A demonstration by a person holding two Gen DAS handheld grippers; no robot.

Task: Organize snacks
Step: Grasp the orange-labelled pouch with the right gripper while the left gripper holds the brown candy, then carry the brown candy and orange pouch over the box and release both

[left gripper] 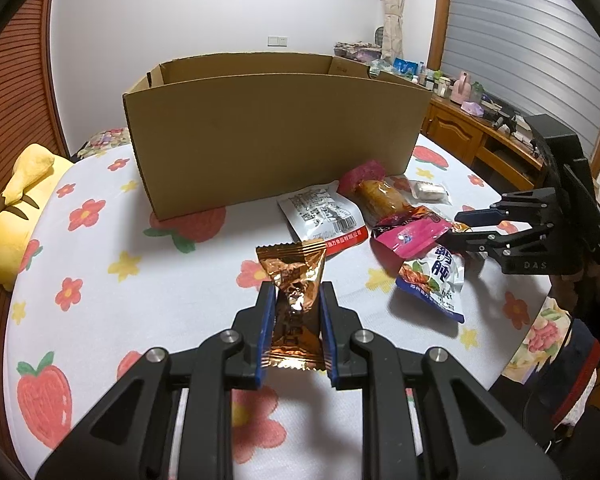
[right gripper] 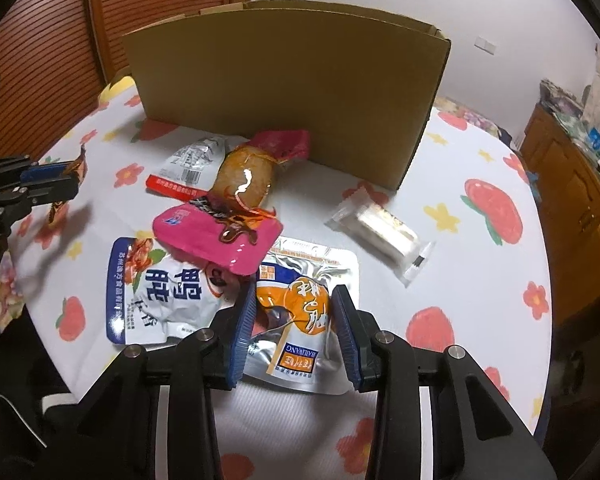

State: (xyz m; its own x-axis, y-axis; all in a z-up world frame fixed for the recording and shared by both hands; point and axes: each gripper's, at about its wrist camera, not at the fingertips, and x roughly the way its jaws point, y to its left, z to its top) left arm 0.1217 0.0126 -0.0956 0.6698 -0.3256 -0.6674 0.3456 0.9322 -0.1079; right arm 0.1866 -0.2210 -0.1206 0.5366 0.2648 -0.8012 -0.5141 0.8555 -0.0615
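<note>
My left gripper is shut on a bronze foil snack packet and holds it upright above the flowered cloth, in front of the open cardboard box. My right gripper has its blue pads pressed on either side of a silver-and-orange packet, which creases between them. Seen from the left wrist, the right gripper reaches in from the right over the snack pile. A blue-and-white packet, a pink packet and a wrapped sausage lie just beyond.
A white-and-red packet and a clear-wrapped bar lie near the box. A yellow plush toy sits at the cloth's left edge. A wooden cabinet with clutter stands to the right.
</note>
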